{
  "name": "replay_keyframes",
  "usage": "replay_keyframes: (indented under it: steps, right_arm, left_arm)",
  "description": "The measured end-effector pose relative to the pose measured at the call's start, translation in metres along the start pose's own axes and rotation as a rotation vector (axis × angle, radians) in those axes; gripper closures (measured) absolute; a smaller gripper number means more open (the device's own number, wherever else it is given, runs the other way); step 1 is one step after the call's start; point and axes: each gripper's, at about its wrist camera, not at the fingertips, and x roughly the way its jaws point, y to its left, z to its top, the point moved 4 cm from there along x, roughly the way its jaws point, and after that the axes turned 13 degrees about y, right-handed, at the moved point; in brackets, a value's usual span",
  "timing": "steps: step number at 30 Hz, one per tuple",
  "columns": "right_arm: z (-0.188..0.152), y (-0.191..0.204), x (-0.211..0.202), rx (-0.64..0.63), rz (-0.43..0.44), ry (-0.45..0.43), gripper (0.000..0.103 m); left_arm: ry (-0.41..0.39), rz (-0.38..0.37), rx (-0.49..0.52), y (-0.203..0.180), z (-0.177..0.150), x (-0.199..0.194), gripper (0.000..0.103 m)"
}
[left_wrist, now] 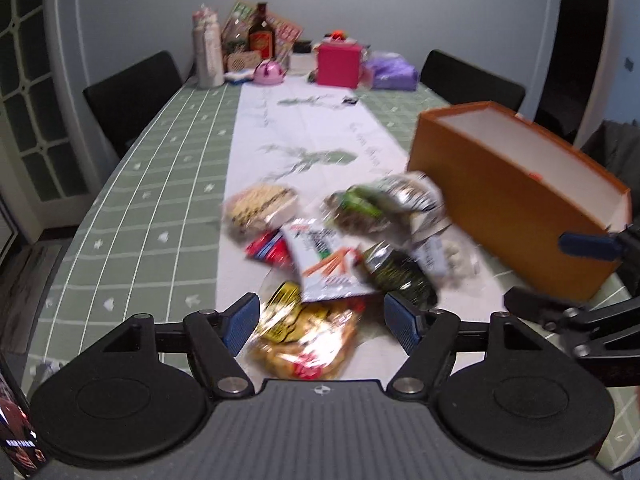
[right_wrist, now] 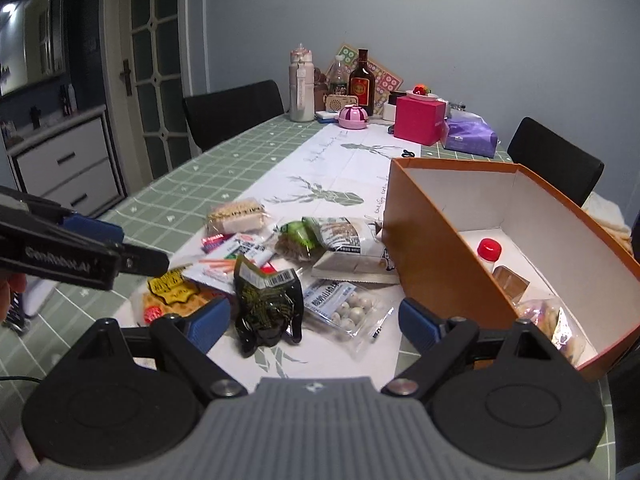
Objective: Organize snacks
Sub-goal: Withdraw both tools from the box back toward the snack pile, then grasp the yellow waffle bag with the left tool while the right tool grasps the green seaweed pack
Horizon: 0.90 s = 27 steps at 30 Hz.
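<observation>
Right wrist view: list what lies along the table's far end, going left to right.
White bottle → pink lidded pot → dark brown bottle → magenta box → purple packet.

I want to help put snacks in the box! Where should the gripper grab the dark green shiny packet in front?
Pinch the dark green packet by its flat crimped top edge, near the barcode. That edge sticks up off the table, so the open right gripper can probably come from above and close across it. Its bulging lower half looks harder to grip.
</observation>
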Motion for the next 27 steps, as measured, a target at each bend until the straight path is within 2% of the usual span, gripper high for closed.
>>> replay_keyframes:
  steps: [5, 10, 15, 17, 19, 23, 27]
  right_arm:
    - [0.000, 0.012, 0.028, -0.015, 0.016, 0.040, 0.013]
    - [0.000, 0.025, 0.051, -0.068, 0.006, 0.056, 0.013]
    - [0.001, 0.037, 0.068, -0.141, 0.004, 0.048, 0.013]
    - [0.002, 0.040, 0.074, -0.157, 0.004, 0.042, 0.013]
    - [0.003, 0.041, 0.079, -0.167, 0.005, 0.044, 0.013]
    - [0.003, 0.041, 0.088, -0.176, 0.012, 0.051, 0.014]
    - [0.001, 0.039, 0.097, -0.164, 0.034, 0.072, 0.014]
  left_arm:
    - [0.017, -0.015, 0.018, 0.012, -0.012, 0.022, 0.016]
    - [0.062, -0.014, -0.010, 0.026, -0.018, 0.042, 0.016]
    - [0.047, -0.007, 0.049, 0.028, -0.018, 0.049, 0.013]
    - [0.043, -0.006, 0.069, 0.027, -0.016, 0.051, 0.008]
    - [0.035, 0.000, 0.075, 0.028, -0.015, 0.054, 0.007]
    - [0.039, -0.048, 0.057, 0.033, -0.011, 0.060, 0.002]
    - [0.048, -0.090, 0.038, 0.036, -0.009, 0.065, 0.002]
